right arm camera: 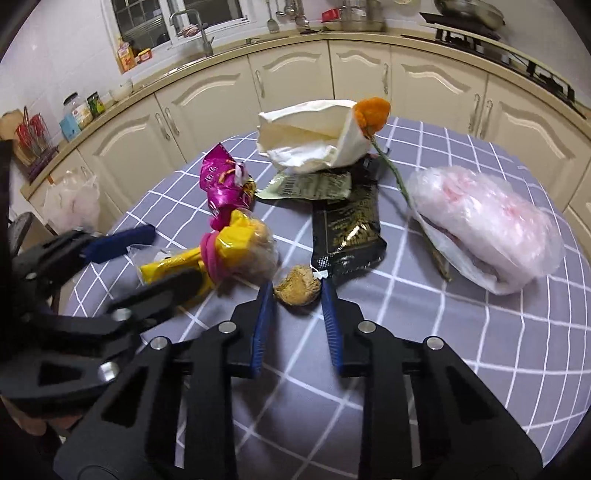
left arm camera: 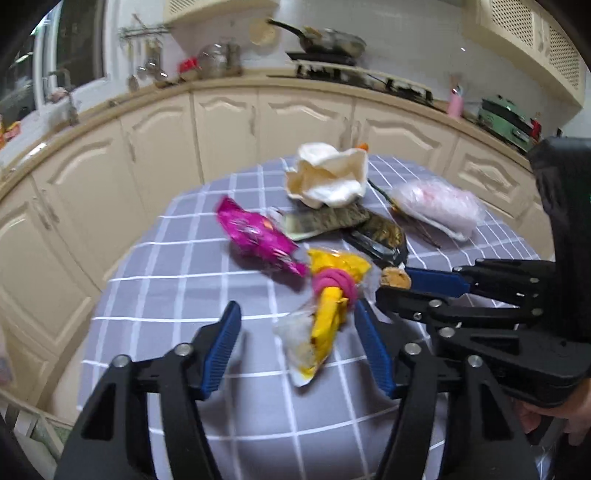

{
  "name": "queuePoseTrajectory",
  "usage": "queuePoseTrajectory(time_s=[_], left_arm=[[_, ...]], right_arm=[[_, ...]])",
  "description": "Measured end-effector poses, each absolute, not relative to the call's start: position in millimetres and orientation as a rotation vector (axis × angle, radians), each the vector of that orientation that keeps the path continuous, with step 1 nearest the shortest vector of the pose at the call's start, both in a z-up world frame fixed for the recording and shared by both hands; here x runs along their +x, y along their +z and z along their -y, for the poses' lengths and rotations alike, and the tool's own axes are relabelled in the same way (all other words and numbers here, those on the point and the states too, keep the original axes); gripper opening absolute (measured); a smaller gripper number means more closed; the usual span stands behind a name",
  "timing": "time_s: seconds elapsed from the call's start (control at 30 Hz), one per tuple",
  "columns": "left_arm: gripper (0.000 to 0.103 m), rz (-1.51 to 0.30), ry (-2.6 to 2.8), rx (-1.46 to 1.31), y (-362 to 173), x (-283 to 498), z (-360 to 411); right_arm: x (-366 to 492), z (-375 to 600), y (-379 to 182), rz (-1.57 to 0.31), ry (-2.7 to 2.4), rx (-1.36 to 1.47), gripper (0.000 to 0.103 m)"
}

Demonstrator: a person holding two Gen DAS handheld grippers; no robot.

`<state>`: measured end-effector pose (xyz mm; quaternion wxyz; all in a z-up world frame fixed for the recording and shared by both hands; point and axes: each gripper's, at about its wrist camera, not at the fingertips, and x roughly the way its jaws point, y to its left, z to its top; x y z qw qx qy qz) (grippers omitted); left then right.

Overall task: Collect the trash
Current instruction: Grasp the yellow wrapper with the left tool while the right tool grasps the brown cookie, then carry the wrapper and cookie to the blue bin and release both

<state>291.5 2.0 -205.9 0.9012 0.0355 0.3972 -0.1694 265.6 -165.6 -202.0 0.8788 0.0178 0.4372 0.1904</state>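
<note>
Between the fingers of my right gripper (right arm camera: 293, 295) lies the crumb lump (right arm camera: 297, 291) on the desk (right arm camera: 461, 332), with the tied snack bag (right arm camera: 225, 254) to its left, the flat packet (right arm camera: 347, 229) just beyond, and the plastic bag (right arm camera: 487, 225) off right.

I'm looking into a home kitchen. Cream cabinets (right arm camera: 295, 77) with arched panel doors curve across the view from 9 to 3 o'clock under a tan counter (right arm camera: 221, 51). At 11 o'clock a tap (right arm camera: 195, 29) stands below a window (right arm camera: 177, 14), with jars (right arm camera: 79, 110) along the counter at 10. At 1 o'clock a pan (left arm camera: 328, 40) sits on a hob (right arm camera: 498, 48); ladles (right arm camera: 284, 14) hang at 12. Upper cupboards (left arm camera: 528, 37) show at 2 o'clock in the left view. In front of me stands a table (right arm camera: 461, 332) under a grey checked cloth, littered with food wrappers (right arm camera: 343, 221).
</note>
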Motion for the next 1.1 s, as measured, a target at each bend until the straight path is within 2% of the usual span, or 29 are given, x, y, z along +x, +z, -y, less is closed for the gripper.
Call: queuePoseTrajectory(time_s=[0.03, 0.07, 0.1, 0.13, 0.4, 0.47, 0.63, 0.87, 1.1], left_arm=[[0.035, -0.829, -0.371, 0.075, -207, 292, 0], [0.026, -0.832, -0.382, 0.08, -207, 291, 3], [0.026, -0.832, -0.391, 0.085, -207, 290, 6], [0.021, -0.832, -0.4, 0.086, -207, 288, 8], [0.023, -0.832, -0.397, 0.098, -207, 280, 25], [0.017, -0.841, -0.408, 0.076, -208, 280, 26], [0.016, -0.813, -0.4, 0.03, -199, 258, 18], [0.015, -0.713, -0.441, -0.027, -169, 206, 34], [0.016, -0.607, -0.548, 0.014, -128, 164, 116]], right_arm=[[262, 169, -202, -0.912, 0.394, 0.037, 0.027], [257, 174, -201, -0.913, 0.388, 0.04, 0.027], [254, 178, -201, -0.916, 0.386, 0.046, 0.027], [251, 181, -201, -0.919, 0.387, 0.054, 0.027], [250, 186, -202, -0.911, 0.372, 0.057, 0.028], [248, 190, -200, -0.911, 0.375, 0.077, 0.027], [220, 219, -189, -0.869, 0.389, 0.161, 0.027], [164, 293, -152, -0.748, 0.352, 0.279, 0.027], [99, 404, -122, -0.622, 0.19, 0.375, 0.027]])
